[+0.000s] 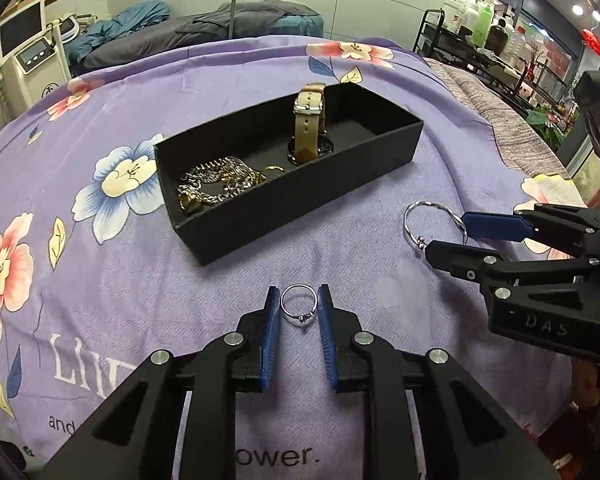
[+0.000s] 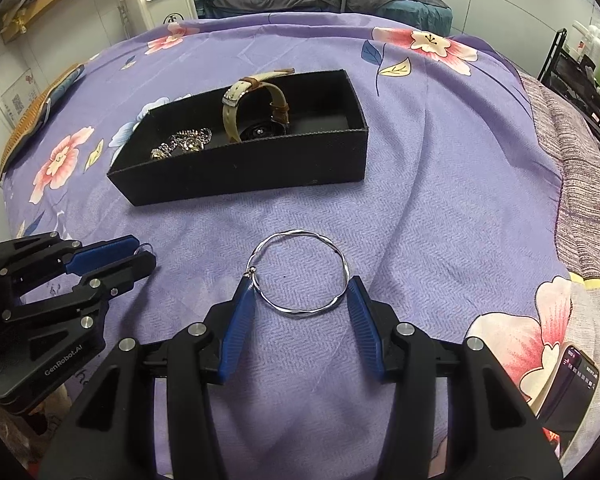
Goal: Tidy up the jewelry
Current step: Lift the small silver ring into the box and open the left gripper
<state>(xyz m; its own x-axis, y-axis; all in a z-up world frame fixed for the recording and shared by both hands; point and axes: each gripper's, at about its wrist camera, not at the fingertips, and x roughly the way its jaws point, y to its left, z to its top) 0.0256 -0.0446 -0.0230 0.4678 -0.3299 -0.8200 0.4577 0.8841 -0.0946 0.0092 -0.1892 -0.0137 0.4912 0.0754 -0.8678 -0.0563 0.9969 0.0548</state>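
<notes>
Two tools, each closed on a piece of jewelry
Near the black box (image 1: 292, 184), the left tool (image 1: 299, 300) pinches a small ring (image 1: 297, 307); the right tool (image 2: 300, 292) grips a silver bangle (image 2: 300, 274).

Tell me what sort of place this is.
Probably a beauty or massage salon: a treatment bed under a floral sheet, a wheeled device with a screen, and a rack of product bottles.
</notes>
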